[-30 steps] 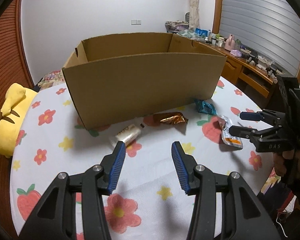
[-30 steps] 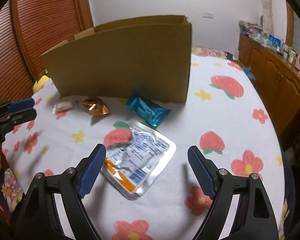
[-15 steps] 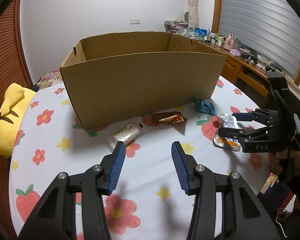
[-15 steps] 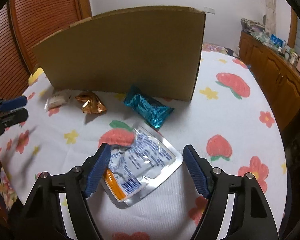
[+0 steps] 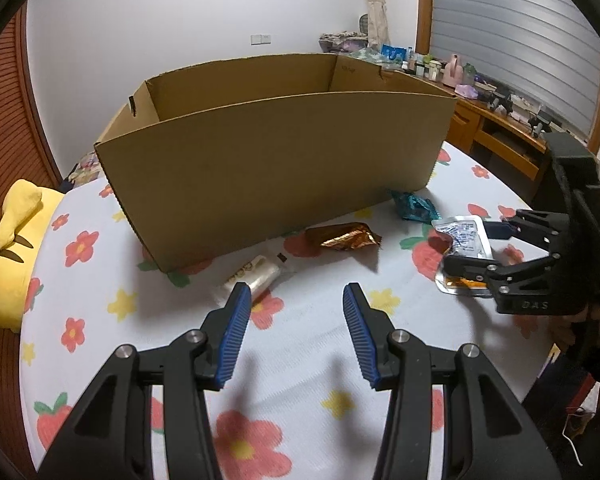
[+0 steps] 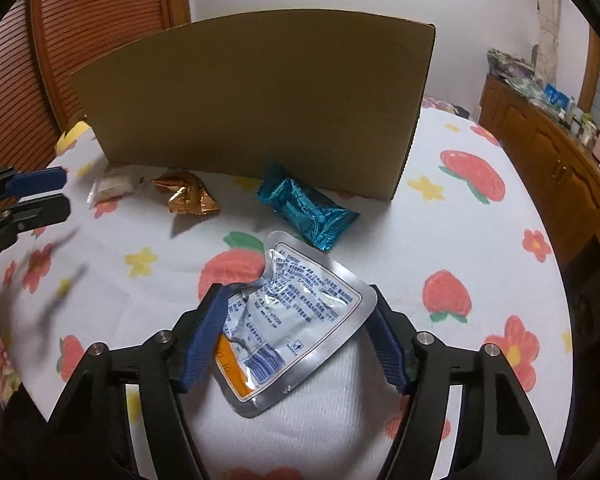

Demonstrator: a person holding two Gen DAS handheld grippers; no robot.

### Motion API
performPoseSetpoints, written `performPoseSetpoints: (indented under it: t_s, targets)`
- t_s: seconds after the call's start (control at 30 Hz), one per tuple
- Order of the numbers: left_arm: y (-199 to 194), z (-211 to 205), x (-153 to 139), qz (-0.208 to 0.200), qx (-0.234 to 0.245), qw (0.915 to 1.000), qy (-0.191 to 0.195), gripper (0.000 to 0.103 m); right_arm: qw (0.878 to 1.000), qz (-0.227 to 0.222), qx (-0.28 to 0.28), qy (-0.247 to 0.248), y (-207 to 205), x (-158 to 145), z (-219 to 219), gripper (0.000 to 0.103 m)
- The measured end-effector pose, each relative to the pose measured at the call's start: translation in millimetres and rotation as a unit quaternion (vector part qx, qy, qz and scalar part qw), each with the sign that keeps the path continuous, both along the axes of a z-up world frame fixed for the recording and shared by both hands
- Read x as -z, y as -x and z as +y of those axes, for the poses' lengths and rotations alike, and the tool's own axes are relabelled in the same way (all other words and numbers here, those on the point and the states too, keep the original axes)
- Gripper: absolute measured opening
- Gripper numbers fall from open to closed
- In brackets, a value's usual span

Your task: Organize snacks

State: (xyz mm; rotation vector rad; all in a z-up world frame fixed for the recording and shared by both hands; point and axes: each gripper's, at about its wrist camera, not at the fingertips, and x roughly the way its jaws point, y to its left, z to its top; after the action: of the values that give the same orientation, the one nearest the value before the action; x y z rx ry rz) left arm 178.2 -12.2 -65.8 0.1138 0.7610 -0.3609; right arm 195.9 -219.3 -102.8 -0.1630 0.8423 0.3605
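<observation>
A silver foil pouch with blue print and an orange corner lies on the flowered tablecloth between the pads of my right gripper. The jaws are closing and both pads press on the pouch's side edges, which buckle. The left wrist view shows the same pouch tilted up in the right gripper. My left gripper hovers open over the cloth with nothing between its fingers. In front of the open cardboard box lie a teal wrapper, a copper wrapper and a small pale packet.
The round table carries a white cloth with strawberries and flowers. A yellow plush toy sits at its left edge. A wooden sideboard crowded with small items runs along the right wall. A hand holds the right gripper.
My right gripper has moved forward over the silver pouch and its jaws have narrowed from wide apart onto the pouch's edges. The left gripper has kept still and open.
</observation>
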Motion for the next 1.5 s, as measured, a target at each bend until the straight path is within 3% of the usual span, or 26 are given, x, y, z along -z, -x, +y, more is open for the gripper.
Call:
performPoseSetpoints:
  t_s: [0.23, 0.53, 0.83, 0.97, 1.13, 1.33, 1.37, 1.4, 1.5]
  targets:
    - [-21.8, 3.3, 6.7, 0.007, 0.02, 0.9998, -0.003, 0.049, 1.0, -0.007, -0.013, -0.003, 2.8, 0.1, 3.3, 0.051]
    - [-48.5, -0.7, 20.4, 0.017, 0.015, 0.9987, -0.045, 0.049, 1.0, -0.007, -0.013, -0.009, 2.6, 1.5, 3.2, 0.05]
    - [-59.0, -4.9, 32.3, 0.033, 0.022, 0.9981, -0.046, 0.048, 1.0, -0.007, -0.014, -0.013, 2.4, 1.5, 1.6, 0.049]
    - [-57.9, -1.5, 34.0, 0.036, 0.025, 0.9987, -0.027, 0.047, 1.0, -0.006, -0.014, -0.014, 2.1, 1.4, 1.4, 0.049]
    - [-54.9, -1.3, 38.3, 0.038, 0.028, 0.9985, -0.026, 0.037, 1.0, -0.006, -0.015, -0.015, 2.0, 0.9, 1.0, 0.049]
    - [-55.8, -0.8, 38.2, 0.037, 0.025, 0.9987, -0.024, 0.037, 1.0, -0.005, -0.017, -0.015, 1.7, 1.4, 0.8, 0.05]
    - [-56.5, -0.4, 38.2, 0.037, 0.025, 0.9987, -0.024, 0.034, 1.0, -0.005, -0.017, -0.014, 2.1, 1.2, 1.5, 0.05]
    - [-56.2, -0.1, 38.0, 0.036, 0.025, 0.9987, -0.025, 0.02, 1.0, -0.005, -0.017, -0.014, 2.0, 1.3, 1.5, 0.051]
    - [-55.8, 2.7, 36.4, 0.04, 0.016, 0.9987, -0.025, 0.02, 1.0, -0.005, -0.018, -0.015, 1.9, 1.3, 1.6, 0.051]
